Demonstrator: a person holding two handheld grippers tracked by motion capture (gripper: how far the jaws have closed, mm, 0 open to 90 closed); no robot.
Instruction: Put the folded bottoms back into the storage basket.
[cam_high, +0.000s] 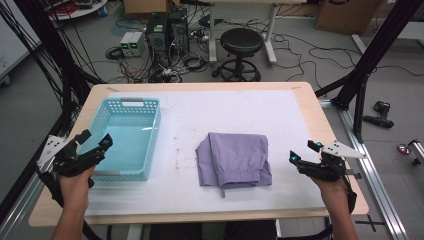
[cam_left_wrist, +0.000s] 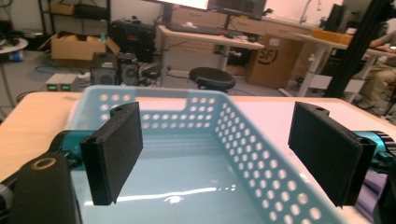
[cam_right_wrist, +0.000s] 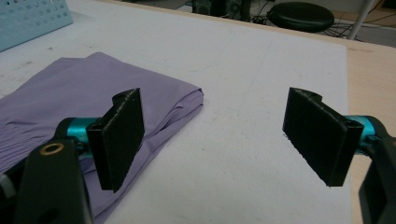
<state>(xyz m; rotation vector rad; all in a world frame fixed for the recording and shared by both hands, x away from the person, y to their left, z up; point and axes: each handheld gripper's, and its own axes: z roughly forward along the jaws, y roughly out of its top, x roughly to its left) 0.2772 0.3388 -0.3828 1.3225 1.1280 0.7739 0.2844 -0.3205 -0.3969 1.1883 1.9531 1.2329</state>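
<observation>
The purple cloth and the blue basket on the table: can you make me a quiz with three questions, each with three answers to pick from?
1. Where does the folded purple cloth lie?
A. inside the basket
B. on the white mat, to the right of the basket
C. on the floor

2. What colour is the perforated plastic basket?
A. light blue
B. red
C. yellow

3. How are the jaws of the right gripper?
A. shut on the cloth
B. shut on nothing
C. open, with nothing between them

Answers:
1 B, as the high view shows the cloth flat on the white mat, apart from the basket.
2 A, as its walls with round holes are pale blue.
3 C, as the right gripper view shows both black pads wide apart above the mat, beside the cloth.
</observation>
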